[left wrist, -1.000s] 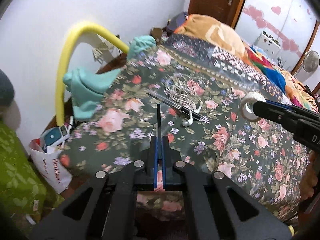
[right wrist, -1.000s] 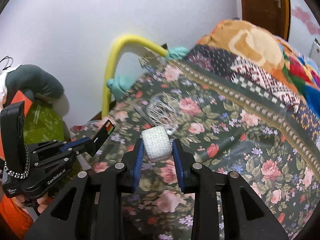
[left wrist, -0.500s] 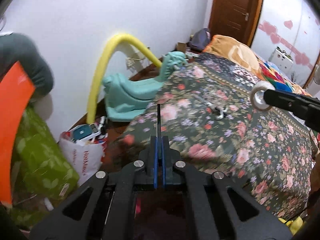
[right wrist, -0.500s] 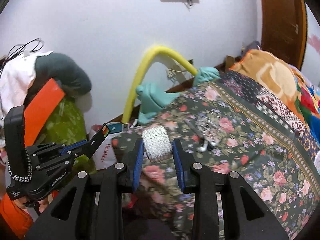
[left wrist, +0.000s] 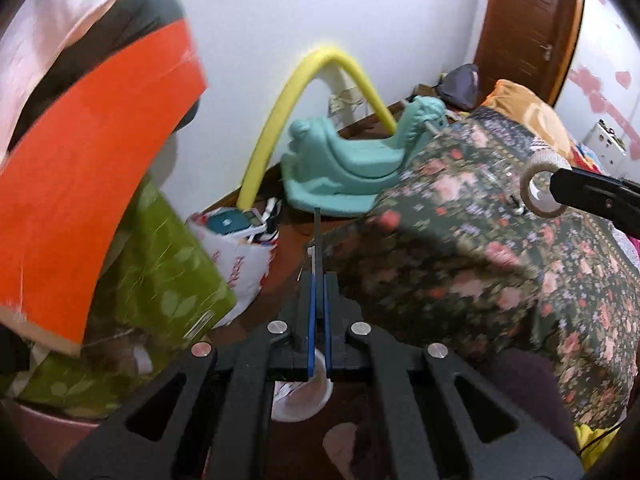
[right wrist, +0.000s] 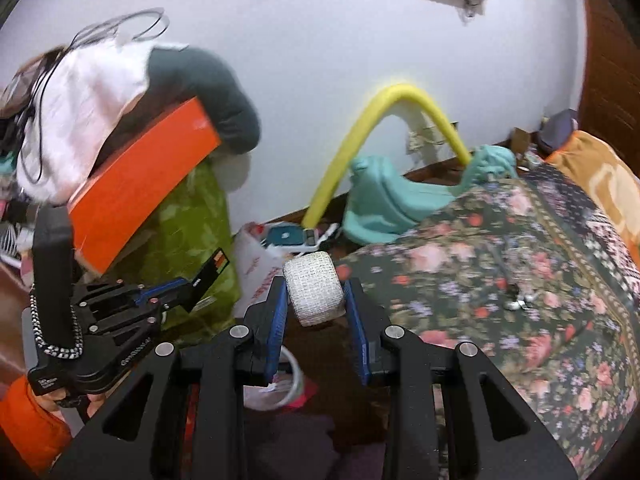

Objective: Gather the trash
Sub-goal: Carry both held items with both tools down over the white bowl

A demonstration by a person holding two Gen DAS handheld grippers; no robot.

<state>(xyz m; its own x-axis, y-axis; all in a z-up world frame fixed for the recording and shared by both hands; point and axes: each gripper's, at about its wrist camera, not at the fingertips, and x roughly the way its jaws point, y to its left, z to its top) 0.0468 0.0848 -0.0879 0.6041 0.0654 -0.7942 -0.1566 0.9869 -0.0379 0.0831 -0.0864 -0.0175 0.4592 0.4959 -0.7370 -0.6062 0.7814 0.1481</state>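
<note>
Right wrist view: fingers (right wrist: 316, 300) clamped on bandage roll (right wrist: 315, 294) beside floral bedspread (right wrist: 500, 288), left fingers (left wrist: 318, 276) pinching thin card (left wrist: 317, 236).

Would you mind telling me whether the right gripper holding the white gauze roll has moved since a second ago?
Yes. The right gripper with the white gauze roll has swung left, off the floral bedspread toward the white plastic bag on the floor.
</note>
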